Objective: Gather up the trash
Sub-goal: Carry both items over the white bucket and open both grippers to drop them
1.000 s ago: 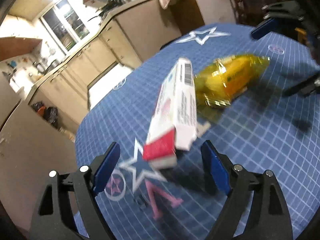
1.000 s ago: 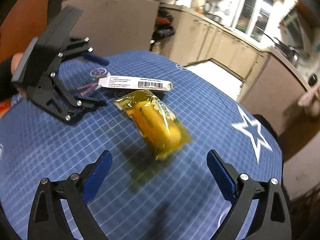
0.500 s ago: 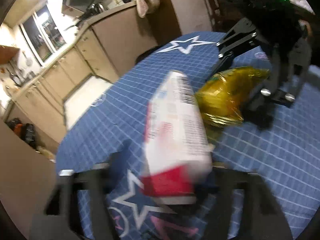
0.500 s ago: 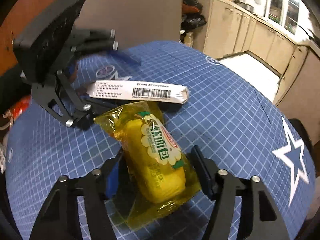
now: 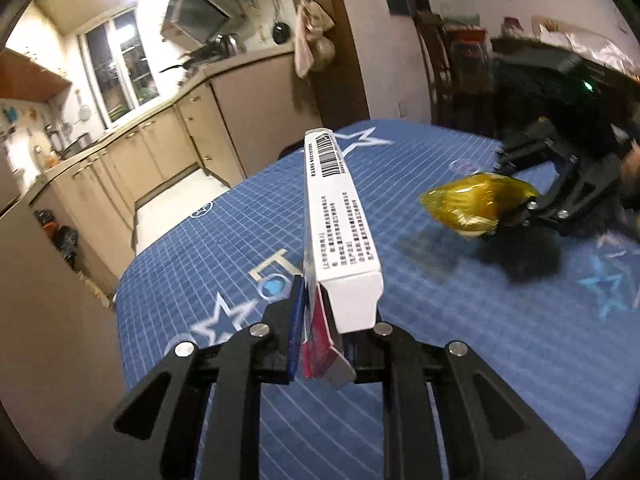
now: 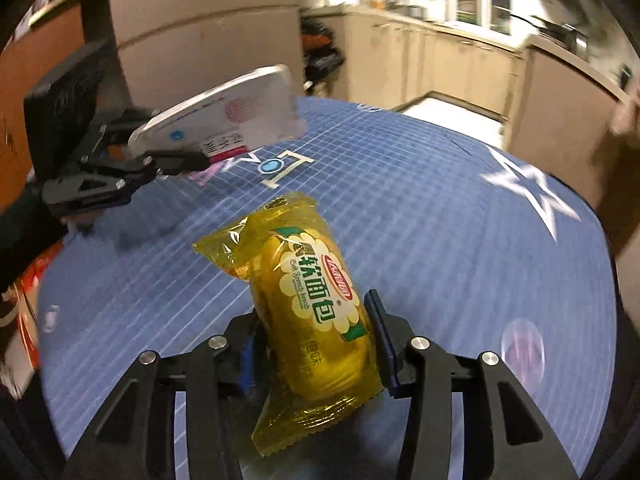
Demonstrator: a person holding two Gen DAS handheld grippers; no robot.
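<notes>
My left gripper [image 5: 324,316] is shut on the near end of a long white carton [image 5: 340,216] with a red flap and a barcode, held above the blue tablecloth. The carton also shows in the right wrist view [image 6: 224,116], held by the left gripper [image 6: 176,156]. My right gripper [image 6: 312,344] is shut on a yellow bread packet [image 6: 308,300], lifted off the cloth. In the left wrist view the packet [image 5: 476,204] hangs at the right in the right gripper [image 5: 520,208].
The round table carries a blue gridded cloth [image 5: 440,320] with white stars [image 6: 524,192]. Beige kitchen cabinets [image 5: 160,160] and a doorway lie beyond the table's far edge. A red-orange object [image 6: 32,280] sits off the table's left edge.
Both grippers closed, the left on the carton and the right on the yellow packet, and both lifted their items off the cloth.
</notes>
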